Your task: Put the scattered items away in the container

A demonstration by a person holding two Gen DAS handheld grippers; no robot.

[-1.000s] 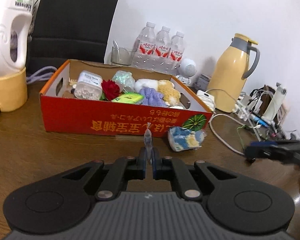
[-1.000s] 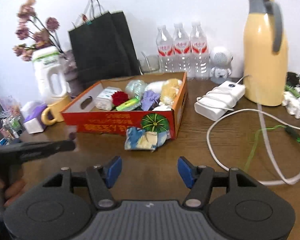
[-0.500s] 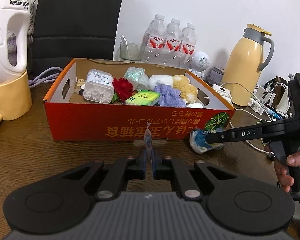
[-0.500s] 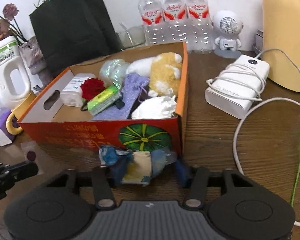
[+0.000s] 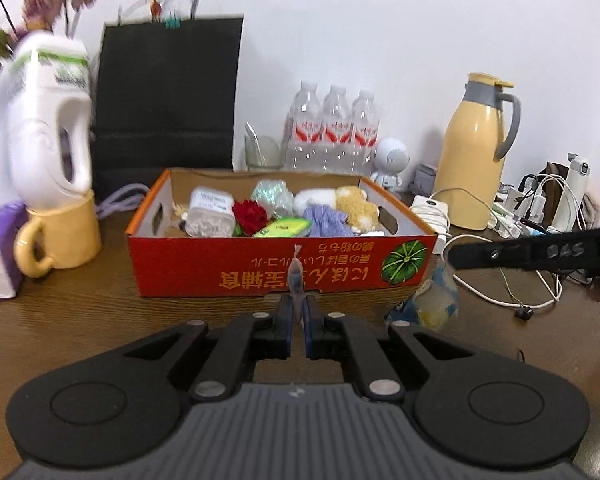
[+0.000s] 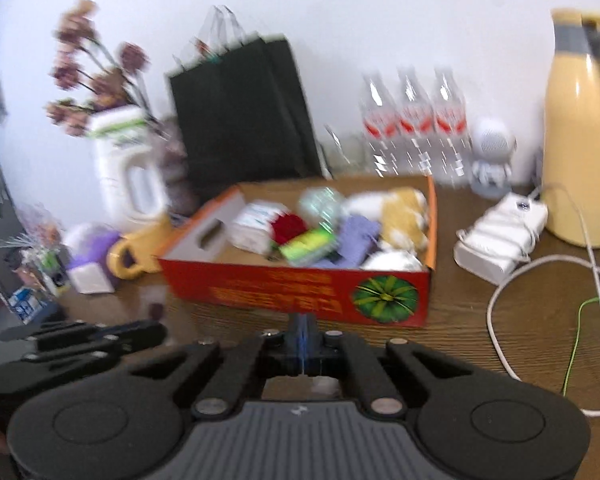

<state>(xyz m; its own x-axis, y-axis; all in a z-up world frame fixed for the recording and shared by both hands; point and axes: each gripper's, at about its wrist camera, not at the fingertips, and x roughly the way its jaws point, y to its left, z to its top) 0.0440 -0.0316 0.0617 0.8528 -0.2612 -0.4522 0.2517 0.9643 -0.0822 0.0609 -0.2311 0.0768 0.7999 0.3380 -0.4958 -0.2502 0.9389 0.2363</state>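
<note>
The right wrist view is pretty smeared, so the blue-and-yellow packet is basically hidden there; the right gripper (image 6: 303, 344) just shows fingers pressed together. The left view fills that in: the packet (image 5: 438, 298) dangles off the right gripper at 3 o'clock, clear of the desk (image 5: 80, 312), by the box (image 5: 280, 264) corner. Half a second ago it sat on the desk. The left gripper (image 5: 298, 312) still pinches a small clear bag (image 5: 295, 276).
</note>
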